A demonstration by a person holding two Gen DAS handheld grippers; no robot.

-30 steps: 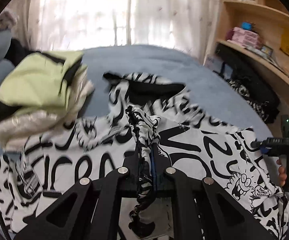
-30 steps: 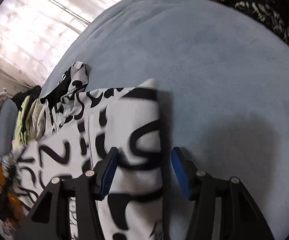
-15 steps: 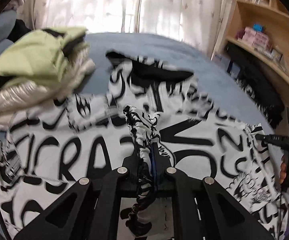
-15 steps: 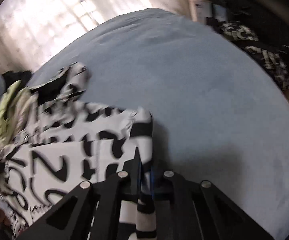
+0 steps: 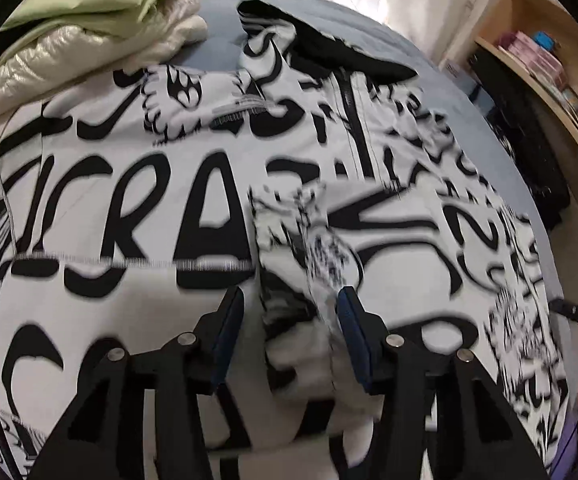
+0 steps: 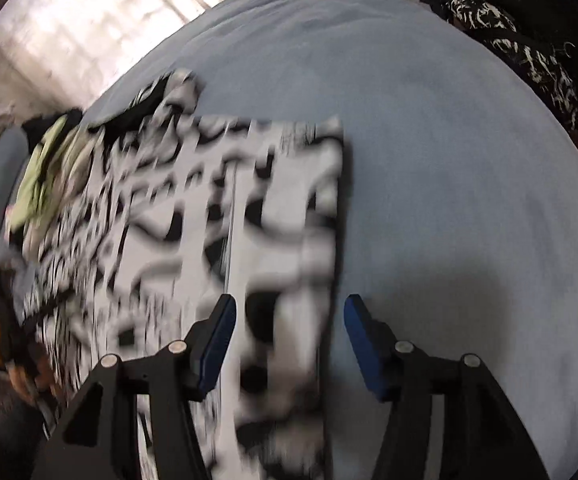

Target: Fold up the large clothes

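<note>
Now that both claws have just opened, left claw point(image 5: 291, 322) and right claw point(image 6: 287, 332) stand apart, releasing the printed garment point(image 5: 193, 208) flat on the bed point(image 6: 429, 160); this fold appears laid.

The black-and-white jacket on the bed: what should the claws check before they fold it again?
1. Left claw let go: ok. Its jaws have just been opening; the bunched cuff lies loose between them.
2. Right claw let go: ok. Its jaws have just been opening, and the pads are off the cloth.
3. Black-and-white jacket spread flat: not ok, the cuff is still bunched.
4. Jacket's right edge straight: ok.
5. Room on the blue bed beside that edge: ok.
6. Folded pile of clothes apart from the jacket: cannot tell, they meet at the edge.
</note>
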